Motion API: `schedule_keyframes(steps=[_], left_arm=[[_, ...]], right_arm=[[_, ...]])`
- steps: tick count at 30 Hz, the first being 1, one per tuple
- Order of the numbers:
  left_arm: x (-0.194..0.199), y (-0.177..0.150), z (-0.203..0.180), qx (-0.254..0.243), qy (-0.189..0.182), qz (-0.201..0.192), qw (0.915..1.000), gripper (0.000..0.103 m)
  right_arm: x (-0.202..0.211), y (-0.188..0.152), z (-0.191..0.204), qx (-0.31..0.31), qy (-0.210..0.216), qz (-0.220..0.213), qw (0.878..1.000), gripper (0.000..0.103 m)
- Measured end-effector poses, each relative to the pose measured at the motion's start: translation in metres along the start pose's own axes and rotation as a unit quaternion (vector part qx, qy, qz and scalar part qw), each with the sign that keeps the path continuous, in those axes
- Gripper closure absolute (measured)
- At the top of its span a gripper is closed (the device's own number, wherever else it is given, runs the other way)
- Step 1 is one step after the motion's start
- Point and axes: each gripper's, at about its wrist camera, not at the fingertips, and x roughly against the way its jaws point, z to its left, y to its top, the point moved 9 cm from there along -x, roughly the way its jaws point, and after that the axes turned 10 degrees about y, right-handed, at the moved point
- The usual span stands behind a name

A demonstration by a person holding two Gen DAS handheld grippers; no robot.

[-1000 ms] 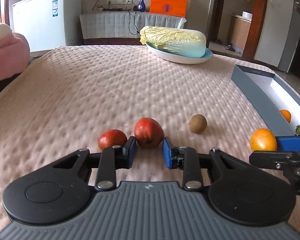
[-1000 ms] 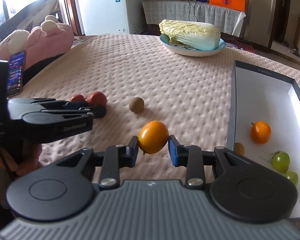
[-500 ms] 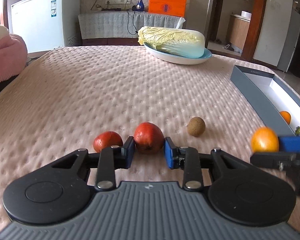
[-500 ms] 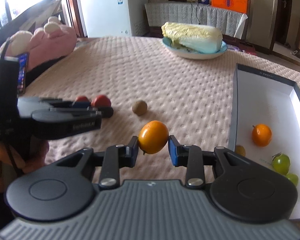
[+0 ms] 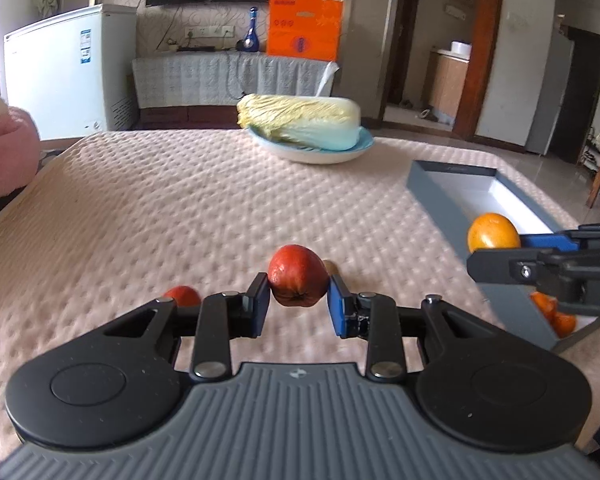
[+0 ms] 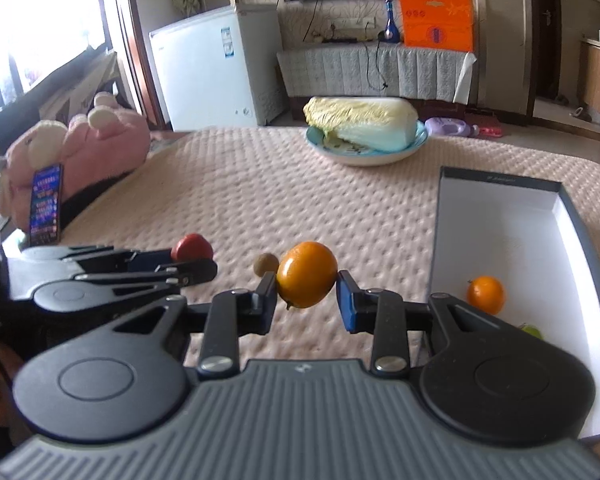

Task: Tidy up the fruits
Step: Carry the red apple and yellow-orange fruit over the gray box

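Left gripper [image 5: 298, 307] jaws now clamping round red fruit [image 5: 297, 275], lifting it off quilted pink tabletop [image 5: 180, 208] — right gripper [image 6: 306, 302] gripping orange citrus [image 6: 307, 274]; both heading boxward.

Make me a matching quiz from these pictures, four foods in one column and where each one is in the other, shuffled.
Column one:
1. red fruit
2. large orange fruit
3. cabbage
4. small orange

Column two:
A. on the blue plate
B. inside the box
C. between the left tongs
D. between the right tongs

Pairs: 1-C, 2-D, 3-A, 4-B
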Motion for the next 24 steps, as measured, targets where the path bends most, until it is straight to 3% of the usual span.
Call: schedule_keyframes(steps=[16,24], left_arm=[[0.014,0.0,-0.077,-0.033,-0.064,-0.01,0.9973,0.067],[0.015,-0.005,-0.091,-0.047,-0.075,-0.009,0.996,0.067]], right_arm=[[0.05,-0.007,-0.053,-0.032,-0.046,-0.036,0.998,0.068],[0.075,-0.006,-0.084,-0.071,-0.068,-0.066,0.993,0.068]])
